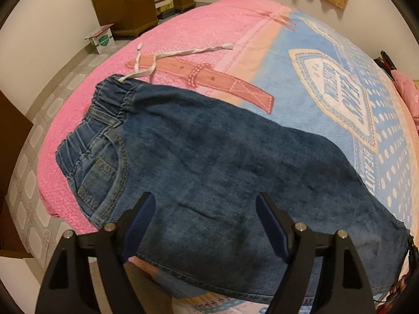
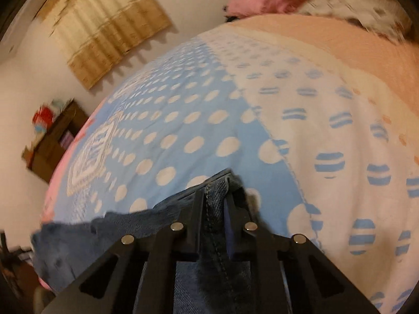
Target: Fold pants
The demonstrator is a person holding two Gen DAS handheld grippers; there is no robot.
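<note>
Folding stage: pants point(image 1: 222, 157) lay flat on bed point(image 1: 209, 26); right gripper point(image 2: 214, 198) clamped on hem, left gripper point(image 1: 204, 204) spread apart above leg. Advised keeping hem taut, edges aligned.

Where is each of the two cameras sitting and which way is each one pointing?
Left wrist: sits behind the open left gripper, looking down along the jeans toward their waistband on the bed; both fingers show.
Right wrist: sits behind the right gripper, facing across the bed toward the curtain; its fingers pinch a denim hem.
Shared: the jeans, the bedspread.
</note>
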